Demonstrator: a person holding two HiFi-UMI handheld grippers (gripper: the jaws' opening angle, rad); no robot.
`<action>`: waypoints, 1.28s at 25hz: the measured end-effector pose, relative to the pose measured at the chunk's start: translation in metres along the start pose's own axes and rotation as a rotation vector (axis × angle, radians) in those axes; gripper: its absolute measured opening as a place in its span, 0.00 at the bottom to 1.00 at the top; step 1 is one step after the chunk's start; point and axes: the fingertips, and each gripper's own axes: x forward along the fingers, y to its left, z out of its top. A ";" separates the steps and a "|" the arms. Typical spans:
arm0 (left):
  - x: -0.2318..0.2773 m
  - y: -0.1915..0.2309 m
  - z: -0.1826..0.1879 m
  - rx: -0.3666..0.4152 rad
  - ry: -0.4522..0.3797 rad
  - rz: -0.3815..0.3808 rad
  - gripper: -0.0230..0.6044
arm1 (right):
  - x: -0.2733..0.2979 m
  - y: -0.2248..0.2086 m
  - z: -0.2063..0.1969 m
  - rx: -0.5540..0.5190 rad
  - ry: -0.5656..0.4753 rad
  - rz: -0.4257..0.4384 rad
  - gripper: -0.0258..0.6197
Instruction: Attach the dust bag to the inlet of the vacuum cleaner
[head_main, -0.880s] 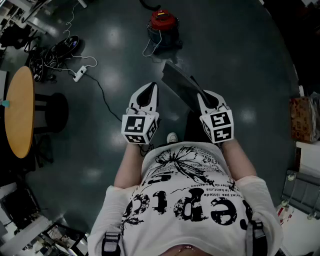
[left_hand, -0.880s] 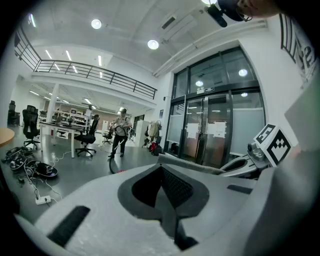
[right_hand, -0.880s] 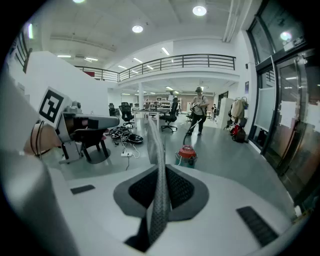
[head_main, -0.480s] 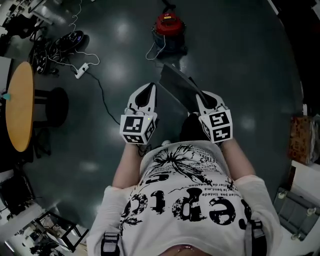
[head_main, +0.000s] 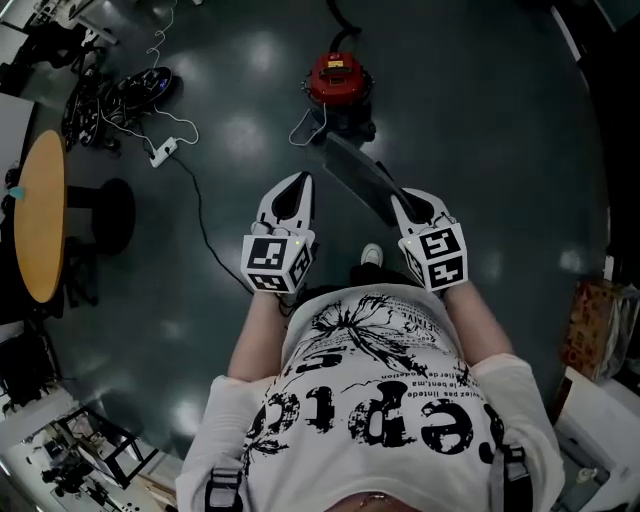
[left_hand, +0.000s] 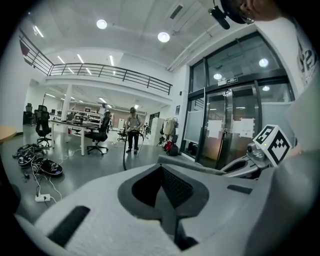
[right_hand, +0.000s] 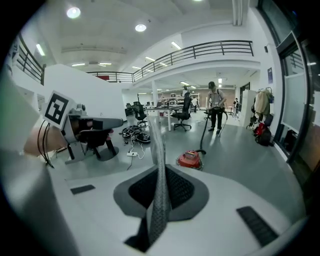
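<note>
On the dark floor (head_main: 480, 120) ahead of the person, the red vacuum cleaner (head_main: 338, 85) now lies lower in the head view and closer to the grippers than it did a moment ago. The cardboard box (head_main: 590, 318) at the right edge has slid down the frame. The person's pale shoe (head_main: 371, 256) now shows between the two forearms, further right than before. The two grippers hold the same pose as earlier, side by side in front of the chest.

There is one dust bag (head_main: 355, 175), a flat grey sheet. It sticks out forward from the right gripper (head_main: 408, 203) towards the vacuum cleaner, well short of it. In the right gripper view the right gripper (right_hand: 160, 185) has its jaws clamped on the bag (right_hand: 159, 150), which stands edge-on between the pads and rises in front of the vacuum cleaner (right_hand: 190, 159).

The left gripper (head_main: 297, 185) carries nothing. In the left gripper view its jaws (left_hand: 165, 187) are closed together with only the seam showing between the pads.

By count there are two grippers, one dust bag and one vacuum cleaner. One white power strip (head_main: 160, 152) lies on the floor with its cable trailing. One person (right_hand: 216, 112) stands further back in the hall, holding a hose.
</note>
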 end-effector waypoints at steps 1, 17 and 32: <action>0.011 -0.001 -0.001 -0.001 0.008 0.008 0.04 | 0.004 -0.012 0.002 -0.003 0.000 0.005 0.08; 0.135 0.048 -0.011 -0.098 0.064 0.025 0.04 | 0.095 -0.118 0.021 0.007 0.080 0.018 0.08; 0.284 0.161 -0.112 -0.076 0.017 -0.018 0.04 | 0.277 -0.157 -0.044 -0.046 0.086 0.076 0.08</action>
